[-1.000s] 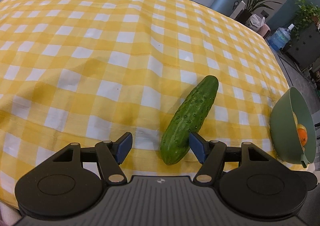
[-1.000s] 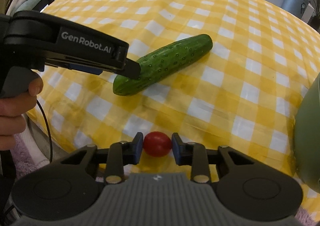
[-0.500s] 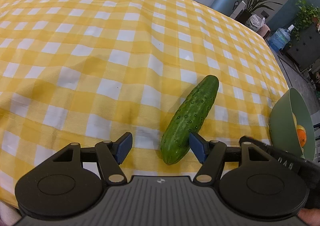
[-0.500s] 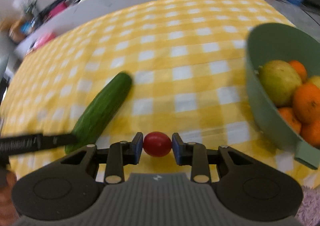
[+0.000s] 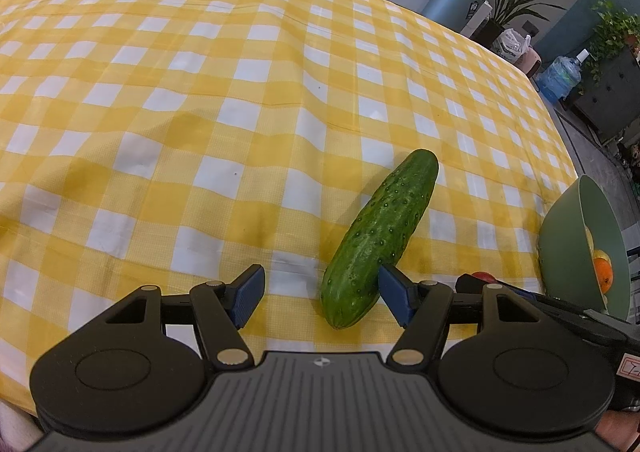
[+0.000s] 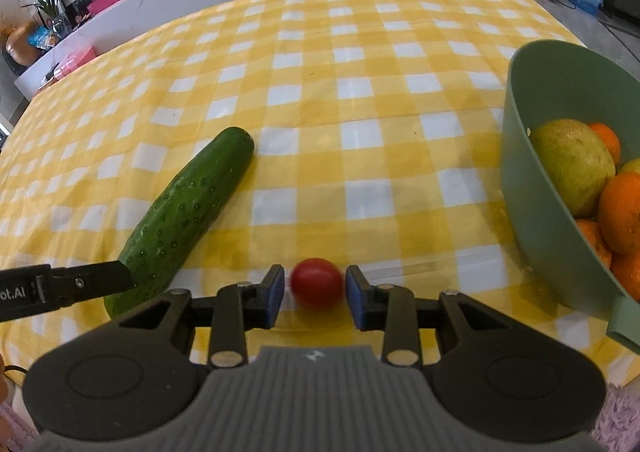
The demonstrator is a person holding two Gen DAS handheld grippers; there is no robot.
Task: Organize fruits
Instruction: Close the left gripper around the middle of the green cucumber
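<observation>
The right hand-held gripper [image 6: 315, 294] had its jaws a little apart and no longer pressing the cherry tomato [image 6: 316, 283] between them, with slim gaps showing on both sides. The tomato sat on the checked desk [image 6: 360, 92], between the cucumber [image 6: 184, 208] and the green bowl [image 6: 532, 188] of oranges. The left hand-held gripper [image 5: 320, 294] stood wide open around the cucumber's near end, its right pad [image 5: 394, 290] against the skin.

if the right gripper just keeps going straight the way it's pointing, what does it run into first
Most likely the small red tomato, lying between the right gripper's pads with a thin gap each side. Past it lies only yellow checked tablecloth. The green bowl sits off to the right, outside that line.
</observation>
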